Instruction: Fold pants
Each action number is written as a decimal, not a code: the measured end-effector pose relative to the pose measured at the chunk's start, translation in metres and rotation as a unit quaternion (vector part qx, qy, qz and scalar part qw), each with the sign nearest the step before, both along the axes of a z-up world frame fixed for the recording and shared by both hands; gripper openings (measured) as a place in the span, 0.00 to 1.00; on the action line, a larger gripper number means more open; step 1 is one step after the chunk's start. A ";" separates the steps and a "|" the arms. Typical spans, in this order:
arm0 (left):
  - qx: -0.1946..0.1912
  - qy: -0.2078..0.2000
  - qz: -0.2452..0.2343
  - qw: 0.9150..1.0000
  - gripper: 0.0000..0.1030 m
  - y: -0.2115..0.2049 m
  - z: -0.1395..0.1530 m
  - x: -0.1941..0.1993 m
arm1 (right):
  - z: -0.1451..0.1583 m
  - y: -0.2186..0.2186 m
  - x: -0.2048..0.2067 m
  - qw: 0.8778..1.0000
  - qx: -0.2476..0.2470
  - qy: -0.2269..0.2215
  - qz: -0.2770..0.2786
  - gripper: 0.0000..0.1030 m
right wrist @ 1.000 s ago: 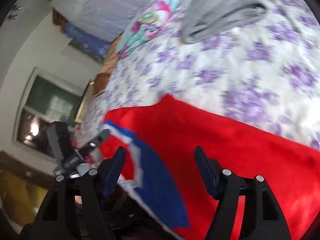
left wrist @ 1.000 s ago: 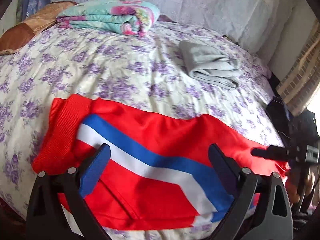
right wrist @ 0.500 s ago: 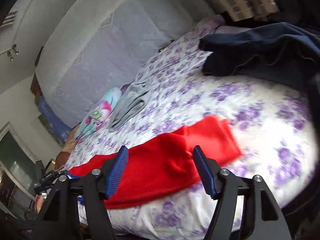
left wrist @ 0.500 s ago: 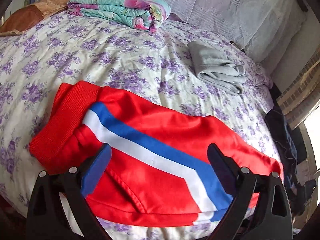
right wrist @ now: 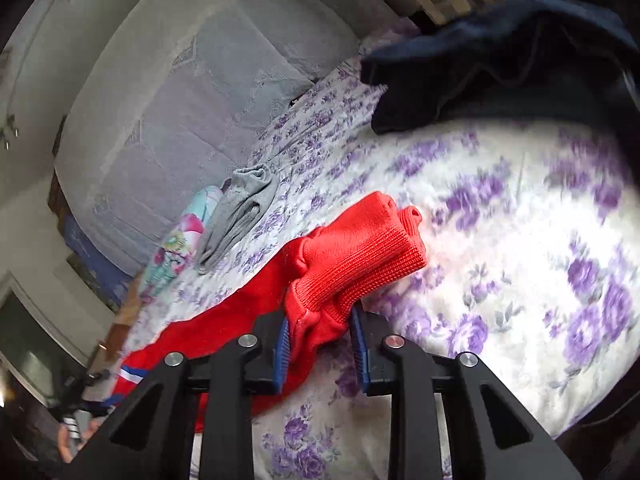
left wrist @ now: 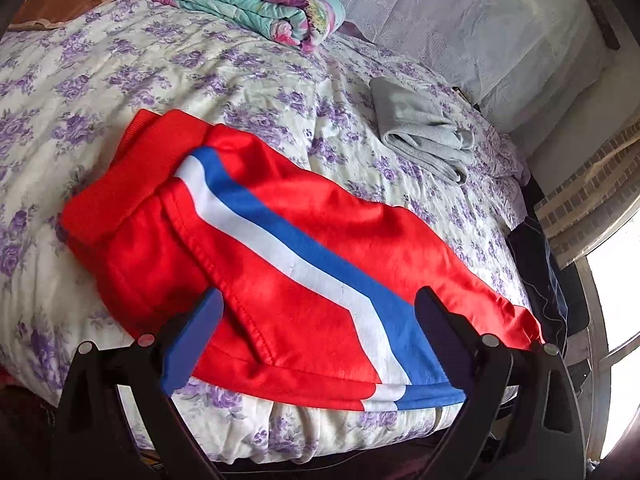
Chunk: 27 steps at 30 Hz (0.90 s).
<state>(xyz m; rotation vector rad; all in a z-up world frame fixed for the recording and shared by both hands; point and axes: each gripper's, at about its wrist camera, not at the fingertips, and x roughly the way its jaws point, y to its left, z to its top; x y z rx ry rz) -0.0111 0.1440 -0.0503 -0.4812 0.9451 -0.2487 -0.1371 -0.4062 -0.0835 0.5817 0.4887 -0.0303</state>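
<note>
Two grippers over the red pants [left wrist: 304, 264] on the floral bed [left wrist: 120, 80]: right gripper [right wrist: 320, 344] pinches the ribbed cuff end, left gripper [left wrist: 316, 336] spread wide above the striped middle, holding nothing.

Light: bright daylight, entering at 4 o'clock in the left wrist view through a blown-out window [left wrist: 616, 280].
Glare: washed-out white on the floral bedsheet [right wrist: 520, 208] at 3 o'clock in the right wrist view.
Shadows: soft, under the red pants [left wrist: 304, 264].
Blur: motion smear at 2 to 3 o'clock, right view; left view sharp.
Distortion: strong fisheye bending, dark vignetted corners.
</note>
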 end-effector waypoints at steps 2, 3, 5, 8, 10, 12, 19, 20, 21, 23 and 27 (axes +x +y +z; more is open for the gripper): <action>-0.004 -0.005 0.007 1.000 0.91 0.007 0.004 -0.006 | 0.032 0.036 0.005 0.993 -0.121 -0.003 0.000 0.25; -0.007 -0.007 0.010 1.000 0.91 0.011 0.006 -0.009 | 0.048 0.058 0.008 0.985 -0.174 -0.012 0.008 0.25; -0.009 -0.013 0.016 1.000 0.91 0.016 0.010 -0.014 | 0.071 0.112 0.027 0.958 -0.281 -0.015 0.046 0.25; -0.012 -0.020 0.021 1.000 0.91 0.020 0.012 -0.021 | 0.078 0.198 0.053 0.907 -0.399 -0.028 0.128 0.25; -0.014 -0.019 0.025 0.999 0.91 0.022 0.011 -0.025 | 0.061 0.252 0.070 0.865 -0.464 -0.020 0.189 0.25; -0.016 -0.017 0.029 0.999 0.91 0.025 0.008 -0.029 | 0.026 0.297 0.081 0.818 -0.518 0.012 0.251 0.25; -0.019 0.005 0.052 0.998 0.91 0.046 -0.007 -0.044 | -0.004 0.323 0.068 0.774 -0.564 0.014 0.289 0.61; -0.019 0.007 0.054 0.998 0.91 0.048 -0.008 -0.045 | 0.005 0.318 0.066 0.784 -0.544 0.006 0.298 0.64; -0.019 0.007 0.055 0.998 0.91 0.050 -0.008 -0.047 | 0.015 0.313 0.060 0.792 -0.526 -0.003 0.309 0.64; -0.025 0.010 0.058 0.998 0.91 0.053 -0.008 -0.049 | 0.036 0.302 0.051 0.811 -0.477 -0.025 0.337 0.64; -0.033 0.009 0.069 0.997 0.91 0.057 -0.006 -0.052 | 0.058 0.289 0.059 0.834 -0.416 -0.032 0.360 0.63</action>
